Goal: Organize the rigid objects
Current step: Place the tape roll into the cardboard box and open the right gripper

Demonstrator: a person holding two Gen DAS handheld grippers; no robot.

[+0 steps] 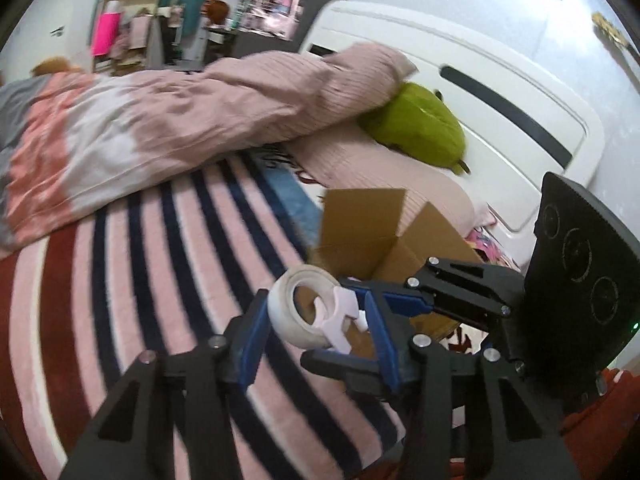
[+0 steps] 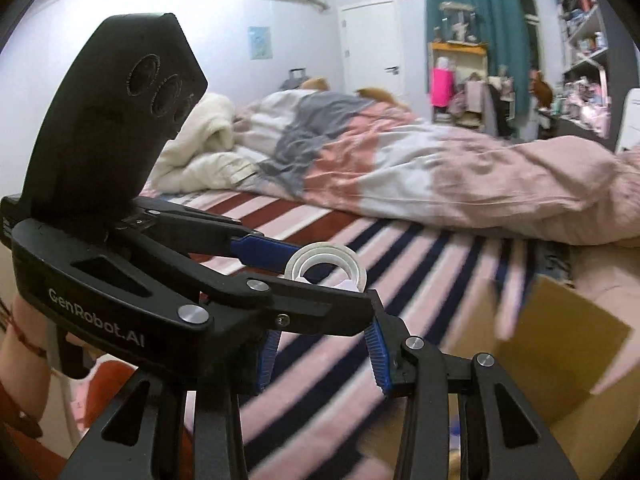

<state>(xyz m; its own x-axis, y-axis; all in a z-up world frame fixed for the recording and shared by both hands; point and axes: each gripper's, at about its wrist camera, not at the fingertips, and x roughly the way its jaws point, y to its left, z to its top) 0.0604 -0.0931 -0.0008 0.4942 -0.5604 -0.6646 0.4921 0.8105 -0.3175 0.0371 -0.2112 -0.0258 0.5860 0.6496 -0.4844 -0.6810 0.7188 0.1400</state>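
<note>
At six o'clock in the left wrist view, the left tongs (image 1: 314,312) clamp a white tape roll (image 1: 288,312) above the striped blanket (image 1: 160,240). The right tongs (image 1: 332,324) reach in from three o'clock, and I cannot tell whether they grip anything. An open cardboard box (image 1: 360,232) lies beyond.

My left gripper (image 1: 316,316) clamps a white tape roll (image 1: 302,306) in its dispenser above the striped blanket (image 1: 160,264). My right gripper (image 1: 384,316) reaches in from the right, beside the roll. Just beyond stands an open cardboard box (image 1: 372,232), a green plush (image 1: 420,128) farther off.
</note>
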